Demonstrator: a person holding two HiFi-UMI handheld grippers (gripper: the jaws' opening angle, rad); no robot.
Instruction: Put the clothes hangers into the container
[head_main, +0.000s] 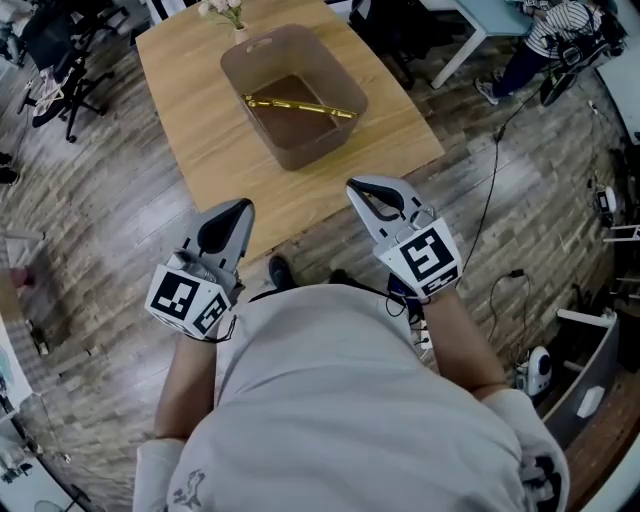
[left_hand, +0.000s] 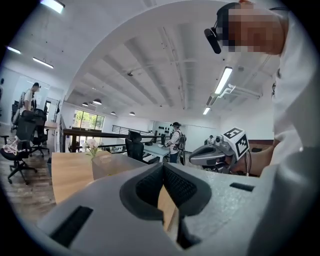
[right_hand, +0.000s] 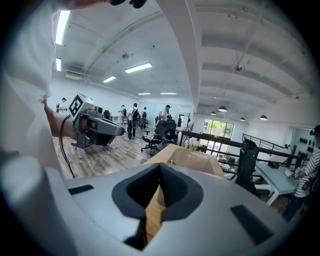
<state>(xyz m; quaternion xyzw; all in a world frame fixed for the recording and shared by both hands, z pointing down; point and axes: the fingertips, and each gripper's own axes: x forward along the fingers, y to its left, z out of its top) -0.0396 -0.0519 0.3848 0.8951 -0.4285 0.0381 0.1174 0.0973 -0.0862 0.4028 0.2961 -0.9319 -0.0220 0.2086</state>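
A brown plastic container (head_main: 345, 80) stands on the wooden table (head_main: 200, 130). Gold clothes hangers (head_main: 298, 106) lie inside it on the bottom. Both grippers hang off the table's near edge, close to my body. In the head view my left gripper (head_main: 241, 206) is shut with nothing in it, and my right gripper (head_main: 353, 186) is shut and empty too. In the left gripper view the jaws (left_hand: 162, 166) meet, with the container (left_hand: 107, 165) ahead. In the right gripper view the jaws (right_hand: 160, 166) also meet, and the container (right_hand: 192, 162) lies beyond them.
A small vase of flowers (head_main: 232, 15) stands behind the container. An office chair (head_main: 60, 60) is at the far left, and a seated person (head_main: 560, 35) at the far right. Cables (head_main: 495, 180) run over the wooden floor on the right.
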